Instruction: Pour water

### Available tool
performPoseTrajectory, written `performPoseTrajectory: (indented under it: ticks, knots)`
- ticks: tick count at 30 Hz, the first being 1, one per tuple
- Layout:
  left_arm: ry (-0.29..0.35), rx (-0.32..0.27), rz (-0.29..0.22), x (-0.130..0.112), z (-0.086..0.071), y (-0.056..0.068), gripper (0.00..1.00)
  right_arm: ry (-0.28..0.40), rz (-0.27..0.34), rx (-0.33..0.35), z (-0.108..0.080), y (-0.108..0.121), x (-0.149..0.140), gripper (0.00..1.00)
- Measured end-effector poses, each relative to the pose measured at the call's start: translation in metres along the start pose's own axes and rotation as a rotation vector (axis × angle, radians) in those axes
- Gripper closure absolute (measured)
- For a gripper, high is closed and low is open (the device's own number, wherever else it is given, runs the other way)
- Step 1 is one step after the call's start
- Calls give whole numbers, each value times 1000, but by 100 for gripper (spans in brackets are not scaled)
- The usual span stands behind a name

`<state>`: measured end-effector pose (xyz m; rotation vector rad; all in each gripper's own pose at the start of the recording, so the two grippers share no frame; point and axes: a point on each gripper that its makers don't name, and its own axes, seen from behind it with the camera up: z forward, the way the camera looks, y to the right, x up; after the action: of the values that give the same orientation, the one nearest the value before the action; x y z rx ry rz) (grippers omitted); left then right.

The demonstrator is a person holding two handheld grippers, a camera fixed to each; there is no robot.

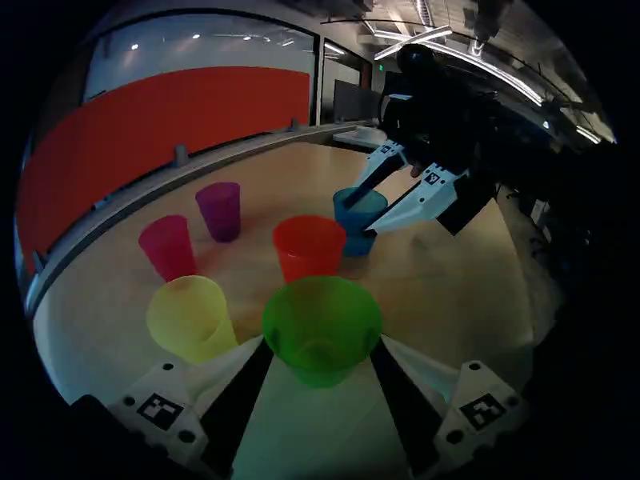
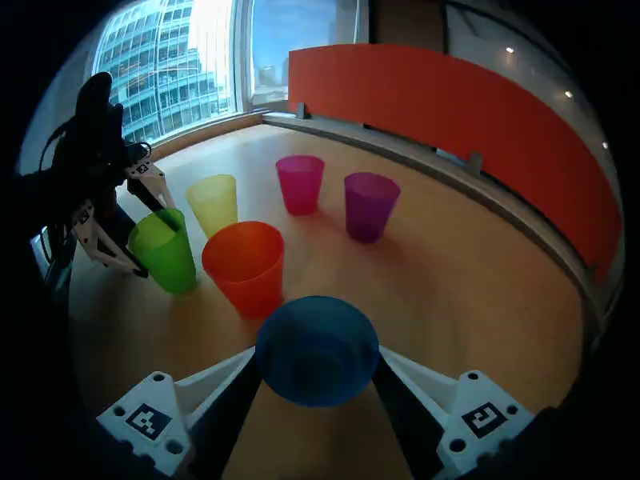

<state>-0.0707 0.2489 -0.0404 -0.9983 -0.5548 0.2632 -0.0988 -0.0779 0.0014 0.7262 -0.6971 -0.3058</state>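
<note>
A green cup (image 1: 322, 320) stands upright on the wooden table (image 1: 448, 280), and my left gripper (image 1: 320, 344) is shut on it, one finger on each side. Across the table my right gripper (image 1: 360, 218) is shut on a blue cup (image 1: 358, 216). In the right gripper view the blue cup (image 2: 318, 348) sits between the fingers of my right gripper (image 2: 318, 358), and my left gripper (image 2: 158, 240) straddles the green cup (image 2: 164, 250) at the left. An orange cup (image 1: 308, 246) (image 2: 244, 266) stands between the two. I cannot tell whether any cup holds water.
A yellow cup (image 1: 190, 316) (image 2: 213, 204), a pink cup (image 1: 168, 246) (image 2: 300, 184) and a purple cup (image 1: 220, 210) (image 2: 370, 206) stand in a loose arc farther back. A low ledge and an orange wall panel (image 2: 448, 96) border the table; windows (image 2: 184, 56) lie behind the left gripper.
</note>
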Motion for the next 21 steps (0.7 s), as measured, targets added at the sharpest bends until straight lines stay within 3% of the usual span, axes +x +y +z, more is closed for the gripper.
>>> performPoseTrajectory:
  ticks: [11,21]
  knots:
    - [53,37,-17,13,-21,-4,17,78,31,-23,-20,-4,20,10]
    - [155,93,-30,42,-50,-14,17,193,59,-41,-46,-10,60,10]
